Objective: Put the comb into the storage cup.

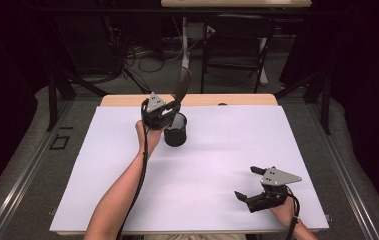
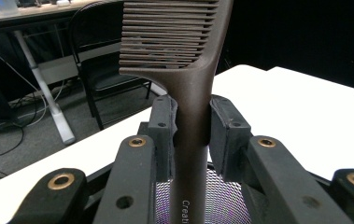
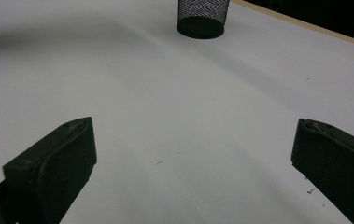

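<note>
Held upright over a black mesh cup (image 1: 175, 131) at about eleven o'clock on the white bench (image 1: 217, 165): a dark brown wide-tooth comb (image 2: 184, 70), handle clamped between the pads of the left claw (image 1: 169, 111), toothed head pointing up, handle end down inside the cup's rim. Seen from the left gripper view, pads pressing on both sides of the handle just below the teeth, mesh visible beneath. Parked at about five o'clock near the bench's front edge, well apart from the cup: the right claw (image 1: 249, 182), jaws spread wide and empty.

Likely light and stiff, a moulded plastic comb with a smooth handle, so prone to slipping or pivoting under a loose pinch; teeth thin and best left untouched. Best gripped on the flat handle near the head, as here, for a straight drop into the cup.
</note>
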Demonstrator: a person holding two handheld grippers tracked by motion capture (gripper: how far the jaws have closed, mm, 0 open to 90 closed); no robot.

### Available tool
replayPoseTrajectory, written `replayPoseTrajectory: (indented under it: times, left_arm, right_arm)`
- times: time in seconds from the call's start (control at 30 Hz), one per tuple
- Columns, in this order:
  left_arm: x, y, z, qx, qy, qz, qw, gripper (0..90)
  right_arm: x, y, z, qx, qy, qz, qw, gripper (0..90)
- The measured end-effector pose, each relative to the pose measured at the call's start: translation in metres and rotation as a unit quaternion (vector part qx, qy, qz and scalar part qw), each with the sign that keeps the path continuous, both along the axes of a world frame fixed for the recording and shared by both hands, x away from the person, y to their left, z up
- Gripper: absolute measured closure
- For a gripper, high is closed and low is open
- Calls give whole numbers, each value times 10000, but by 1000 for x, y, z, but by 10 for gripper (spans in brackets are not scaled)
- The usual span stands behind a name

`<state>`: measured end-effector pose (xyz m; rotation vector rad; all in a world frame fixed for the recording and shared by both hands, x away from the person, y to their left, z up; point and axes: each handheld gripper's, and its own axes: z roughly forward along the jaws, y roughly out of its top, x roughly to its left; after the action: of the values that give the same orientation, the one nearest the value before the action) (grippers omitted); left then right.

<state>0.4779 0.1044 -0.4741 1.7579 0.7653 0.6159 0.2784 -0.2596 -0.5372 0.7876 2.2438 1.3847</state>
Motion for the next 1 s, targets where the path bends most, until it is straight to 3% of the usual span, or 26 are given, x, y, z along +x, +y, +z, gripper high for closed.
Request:
replayPoseTrajectory:
  times: [1.0]
  left_arm:
    - [3,1,-7,185,175,-72,9997,723]
  right_arm:
    - [0,1,0,-17,17,11,10000,0]
